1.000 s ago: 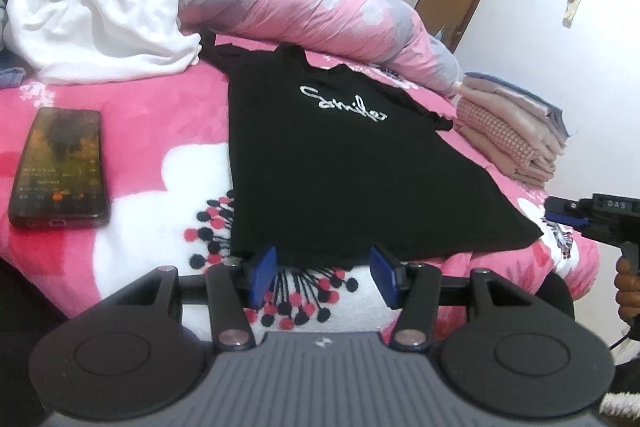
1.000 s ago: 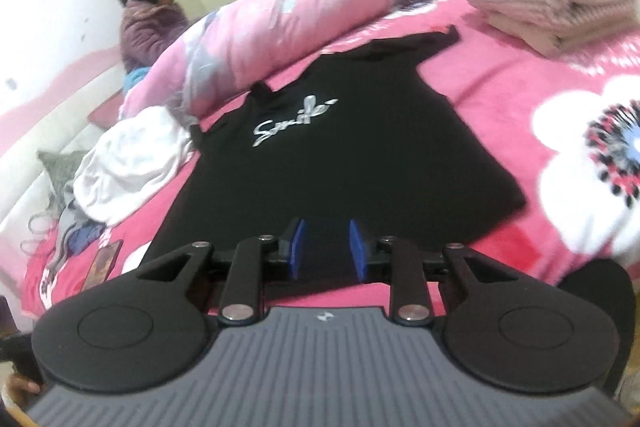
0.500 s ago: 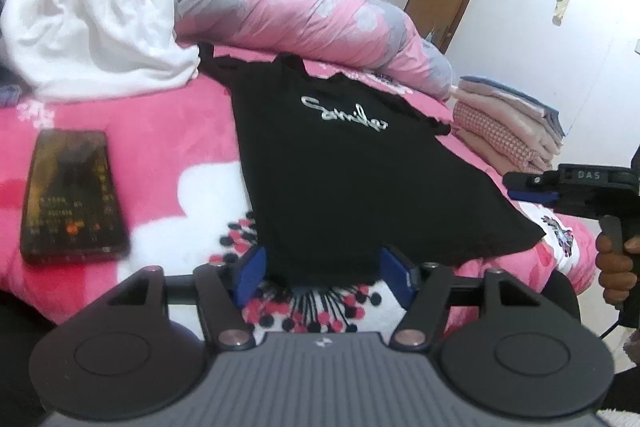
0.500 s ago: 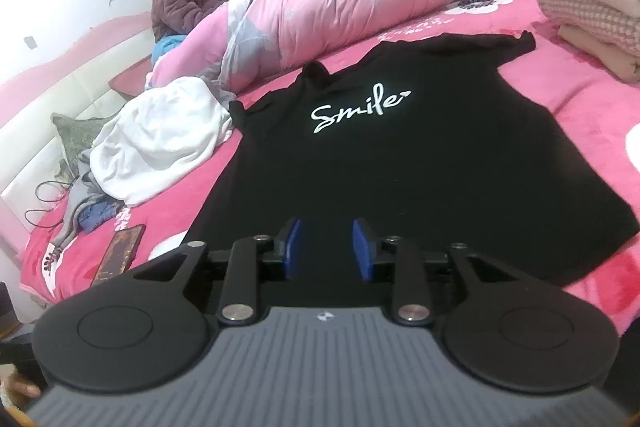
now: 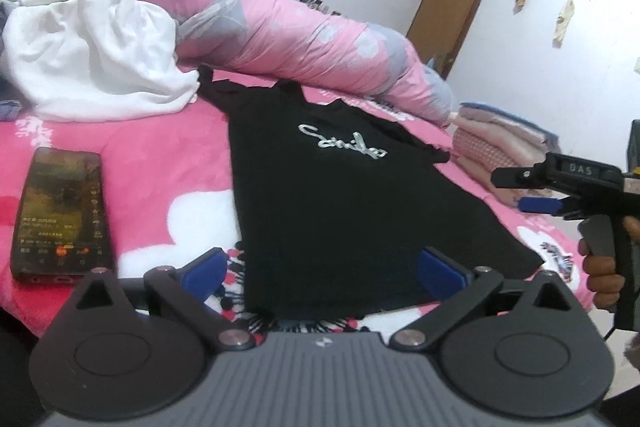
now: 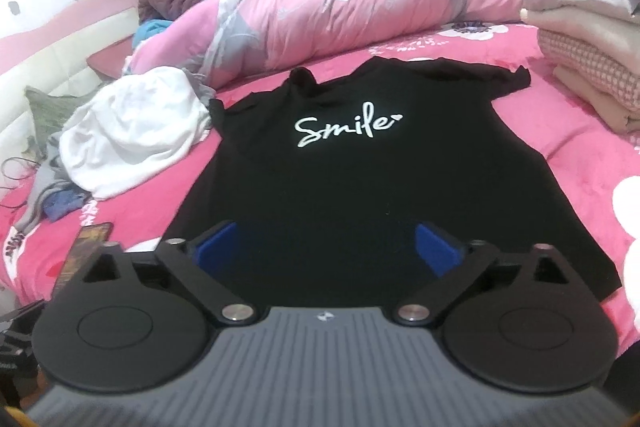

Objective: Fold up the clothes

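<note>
Your left gripper (image 5: 326, 269) has just been opening and its jaws now stand wide apart. The bottom edge of the black T-shirt (image 5: 340, 195) lies between the blue pads (image 5: 202, 273), but they do not press on it. Your right gripper (image 6: 326, 247) has just been opening too, and it is wide and holds nothing; the shirt's hem lies under it. In the left view you see your right hand (image 5: 604, 267) at 3 o'clock, holding that tool above the shirt's corner.

The shirt lies flat on the pink flower blanket (image 5: 160, 163), with the word "Smile" facing up. A phone (image 5: 60, 215) lies at 9 o'clock from the shirt. A white cloth heap (image 5: 92, 55) sits at 10 o'clock. A rolled pink quilt (image 6: 340, 11) lies at 12 o'clock, just past the collar. A stack of folded clothes (image 6: 592, 55) sits at 2 o'clock.
</note>
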### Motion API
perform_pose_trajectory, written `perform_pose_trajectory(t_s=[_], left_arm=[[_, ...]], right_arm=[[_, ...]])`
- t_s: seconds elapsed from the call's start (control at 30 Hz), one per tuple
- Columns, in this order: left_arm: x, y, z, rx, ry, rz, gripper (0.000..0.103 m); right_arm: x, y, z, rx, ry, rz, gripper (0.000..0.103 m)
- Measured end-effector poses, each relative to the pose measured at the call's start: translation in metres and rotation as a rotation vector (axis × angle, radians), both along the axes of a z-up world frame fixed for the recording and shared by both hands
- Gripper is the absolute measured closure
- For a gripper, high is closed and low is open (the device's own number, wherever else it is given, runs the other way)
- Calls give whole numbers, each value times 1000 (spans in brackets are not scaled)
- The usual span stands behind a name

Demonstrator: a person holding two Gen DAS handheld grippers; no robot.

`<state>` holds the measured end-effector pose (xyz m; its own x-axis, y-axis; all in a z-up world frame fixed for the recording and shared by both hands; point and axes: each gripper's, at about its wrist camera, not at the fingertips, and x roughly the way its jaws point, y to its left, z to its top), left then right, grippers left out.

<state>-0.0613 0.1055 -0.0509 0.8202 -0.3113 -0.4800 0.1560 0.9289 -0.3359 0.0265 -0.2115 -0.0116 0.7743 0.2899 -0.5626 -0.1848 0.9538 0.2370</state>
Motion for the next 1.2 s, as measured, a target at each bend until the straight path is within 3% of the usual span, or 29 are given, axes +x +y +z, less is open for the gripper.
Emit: perform_pose_trajectory(t_s=[0.3,0.53,0.9,1.03,1.2], left_arm=[[9,-10,1,67,20,68,0],[12,-29,4,197,53,125,0],[23,-35,7,251,91,179,0],[25,-40,12,297,62,180,0],[28,-45,15,254,39,125,0]], right_arm=[[6,4,-13,-57,19,-83,1],[11,6,-25,-88,18,-93,1],[16,8,-29,-148,-38,-84,1],[19,4,-31,-156,-51,-58,1],[22,-1,-31,-143,-66,-21,1]])
